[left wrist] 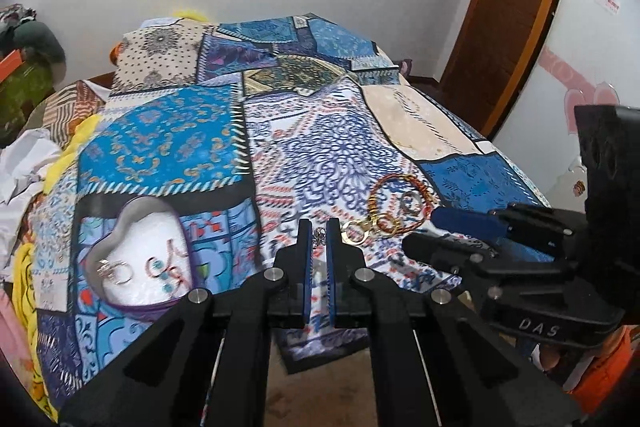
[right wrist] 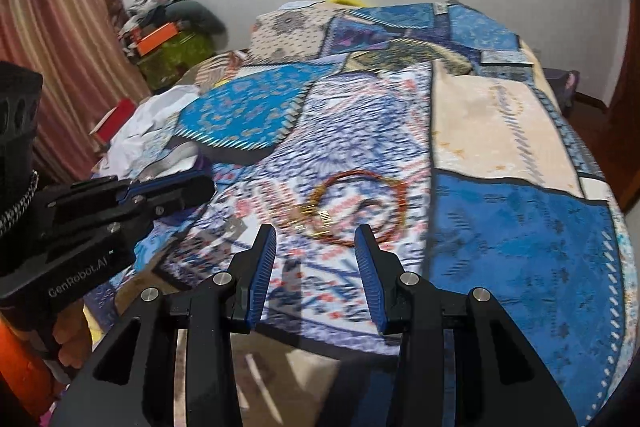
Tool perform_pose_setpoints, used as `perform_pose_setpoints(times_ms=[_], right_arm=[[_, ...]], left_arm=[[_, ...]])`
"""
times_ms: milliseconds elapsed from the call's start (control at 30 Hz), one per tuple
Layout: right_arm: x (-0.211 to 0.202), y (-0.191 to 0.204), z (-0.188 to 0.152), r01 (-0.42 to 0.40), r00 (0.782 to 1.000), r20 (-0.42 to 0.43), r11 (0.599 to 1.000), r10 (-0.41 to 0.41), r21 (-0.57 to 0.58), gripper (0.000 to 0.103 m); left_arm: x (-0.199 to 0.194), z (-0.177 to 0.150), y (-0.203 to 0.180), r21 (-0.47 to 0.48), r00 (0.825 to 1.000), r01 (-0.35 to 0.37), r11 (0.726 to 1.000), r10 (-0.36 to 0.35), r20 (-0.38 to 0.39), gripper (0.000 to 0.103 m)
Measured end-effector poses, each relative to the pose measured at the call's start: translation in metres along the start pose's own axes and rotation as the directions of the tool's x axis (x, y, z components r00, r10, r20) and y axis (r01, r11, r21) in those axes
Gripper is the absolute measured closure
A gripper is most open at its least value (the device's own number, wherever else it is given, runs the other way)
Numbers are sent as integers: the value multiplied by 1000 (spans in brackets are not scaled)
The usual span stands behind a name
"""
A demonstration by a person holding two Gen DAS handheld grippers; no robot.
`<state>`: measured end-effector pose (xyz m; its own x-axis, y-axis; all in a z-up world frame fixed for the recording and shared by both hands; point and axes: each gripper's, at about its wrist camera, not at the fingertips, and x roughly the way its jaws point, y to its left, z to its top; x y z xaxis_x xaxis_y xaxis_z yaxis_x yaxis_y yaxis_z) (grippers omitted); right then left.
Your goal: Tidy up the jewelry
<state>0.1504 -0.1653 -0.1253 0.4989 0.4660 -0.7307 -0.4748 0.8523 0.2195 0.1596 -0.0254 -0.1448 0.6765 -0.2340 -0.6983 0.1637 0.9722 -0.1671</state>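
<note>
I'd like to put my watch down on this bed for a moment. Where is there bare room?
The wide stretch of bedspread beyond the heart-shaped tin and toward the pillows is free. So is the beige patch on the door side. It is crowded near the bracelets, where both grippers work.

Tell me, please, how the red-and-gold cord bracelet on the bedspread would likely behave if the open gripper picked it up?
The bracelet looks like thin cord, so it probably sags limply. Its gold clasp end would likely hang lowest. It seems light, and may drag on the soft bedspread.
</note>
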Motion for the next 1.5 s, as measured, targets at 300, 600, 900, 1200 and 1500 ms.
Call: perform_pose_setpoints(times_ms=[300,600,900,1200,1500], right_arm=[[25,21,-3,-109,991,-76,994,108,-9,71],[40,25,9,-7,996,-91,999,3,-43,71],[53,37,17,56,991,-108,985,-75,-163,73],[47,38,11,92,991,-79,981,-107,-172,85],[24,37,12,98,994,-39,986,-105,-137,85]], left_arm=[[-12,-10,22,-44,1000,-10,999,10,12,99],[-11,-13,31,-71,1000,7,997,-6,18,99],[-6,-16,35,-92,999,29,995,-28,16,99],[-12,-17,36,-96,1000,26,995,-25,19,99],[-30,-12,30,-80,998,23,997,-19,52,99]])
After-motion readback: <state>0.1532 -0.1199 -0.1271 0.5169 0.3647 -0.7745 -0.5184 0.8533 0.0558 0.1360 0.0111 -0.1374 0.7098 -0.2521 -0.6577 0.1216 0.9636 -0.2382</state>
